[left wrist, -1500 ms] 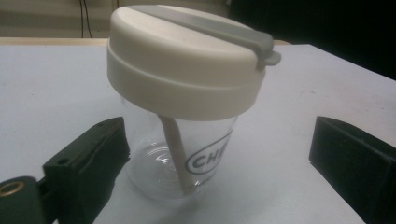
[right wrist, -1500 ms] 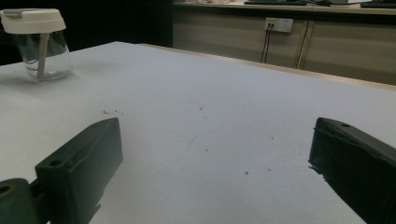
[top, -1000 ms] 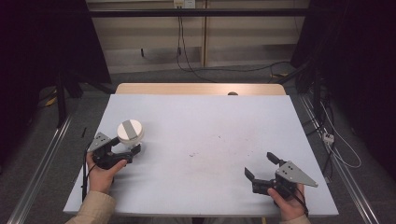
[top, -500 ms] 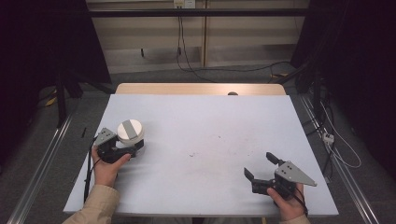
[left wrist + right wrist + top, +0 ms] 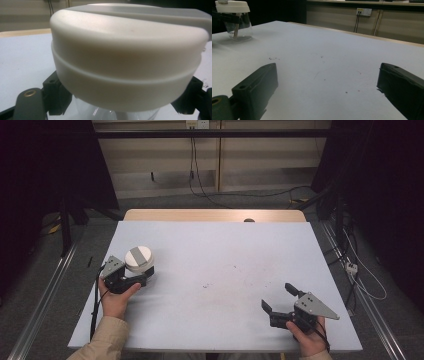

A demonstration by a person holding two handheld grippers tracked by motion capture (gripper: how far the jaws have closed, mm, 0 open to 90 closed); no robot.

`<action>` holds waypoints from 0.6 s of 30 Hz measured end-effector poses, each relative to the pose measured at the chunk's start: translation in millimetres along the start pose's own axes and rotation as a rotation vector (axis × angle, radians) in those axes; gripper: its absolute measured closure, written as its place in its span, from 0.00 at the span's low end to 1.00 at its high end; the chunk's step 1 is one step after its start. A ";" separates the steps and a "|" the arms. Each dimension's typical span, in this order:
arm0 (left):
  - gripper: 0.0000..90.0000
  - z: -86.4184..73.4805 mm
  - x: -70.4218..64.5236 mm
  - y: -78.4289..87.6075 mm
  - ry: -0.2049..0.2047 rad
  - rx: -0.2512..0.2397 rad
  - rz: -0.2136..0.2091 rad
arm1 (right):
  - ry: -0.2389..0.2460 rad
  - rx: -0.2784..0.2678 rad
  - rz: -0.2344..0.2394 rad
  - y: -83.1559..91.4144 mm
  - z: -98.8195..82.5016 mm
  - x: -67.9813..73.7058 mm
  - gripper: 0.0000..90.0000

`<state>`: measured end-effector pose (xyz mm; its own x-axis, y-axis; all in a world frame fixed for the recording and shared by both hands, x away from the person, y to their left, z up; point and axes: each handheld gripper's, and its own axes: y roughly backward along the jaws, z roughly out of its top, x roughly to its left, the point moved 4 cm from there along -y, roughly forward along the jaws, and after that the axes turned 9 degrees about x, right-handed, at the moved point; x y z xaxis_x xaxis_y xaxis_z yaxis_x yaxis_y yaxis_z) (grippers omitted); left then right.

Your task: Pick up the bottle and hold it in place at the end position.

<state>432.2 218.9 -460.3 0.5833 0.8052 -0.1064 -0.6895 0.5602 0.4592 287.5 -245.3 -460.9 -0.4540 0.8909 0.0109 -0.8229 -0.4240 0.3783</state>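
The jar (image 5: 127, 110) was clear, glossy plastic under a smooth matt white plastic lid (image 5: 125, 55). The bench (image 5: 225, 250) had a matt pale surface, faintly scuffed. The left gripper (image 5: 131, 279) looked like matt black plastic.

The left gripper (image 5: 134, 281) is held low at the table's left side, its jaws just closed in and clamped on a jar (image 5: 139, 259) (below the white lid). The right gripper (image 5: 280, 302) is rested near the front right, its jaws spread wide with nothing between them.
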 end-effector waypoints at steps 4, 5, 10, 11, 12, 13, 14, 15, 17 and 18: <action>0.20 4.8 -6.3 -0.2 -0.002 -0.017 -0.016 | -0.001 0.001 -0.001 -0.1 0.0 0.0 0.03; 0.20 5.9 -8.1 -0.8 -0.001 -0.021 -0.019 | -0.001 0.001 0.001 -0.2 0.0 0.0 0.03; 0.21 10.7 -17.8 -5.8 -0.010 -0.025 -0.031 | 0.001 0.000 0.002 -0.8 0.8 1.4 0.03; 0.21 11.7 -19.7 -6.9 -0.012 -0.024 -0.038 | 0.001 0.000 0.005 -0.9 0.8 1.7 0.03; 0.21 12.8 -21.6 -8.0 -0.014 -0.024 -0.039 | 0.001 0.000 0.005 -0.9 0.8 1.7 0.03; 0.21 13.8 -23.3 -8.9 -0.019 -0.023 -0.035 | 0.002 0.001 0.005 -1.0 0.7 1.8 0.03; 0.21 14.8 -25.0 -10.0 -0.019 -0.021 -0.037 | 0.001 0.004 0.009 -1.3 0.4 2.0 0.03; 0.21 15.7 -26.3 -11.0 -0.021 -0.022 -0.041 | 0.002 0.004 0.013 -1.6 0.4 2.1 0.03; 0.21 17.4 -29.6 -13.3 -0.019 -0.027 -0.044 | 0.002 0.005 0.010 -1.6 0.4 2.1 0.03; 0.21 18.1 -30.8 -14.2 -0.023 -0.024 -0.044 | 0.002 0.004 0.012 -1.7 0.4 2.1 0.03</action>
<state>431.8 182.6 -447.6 0.6226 0.7754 -0.1056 -0.6731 0.5995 0.4330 288.1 -242.6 -461.1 -0.4645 0.8855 0.0132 -0.8163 -0.4338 0.3815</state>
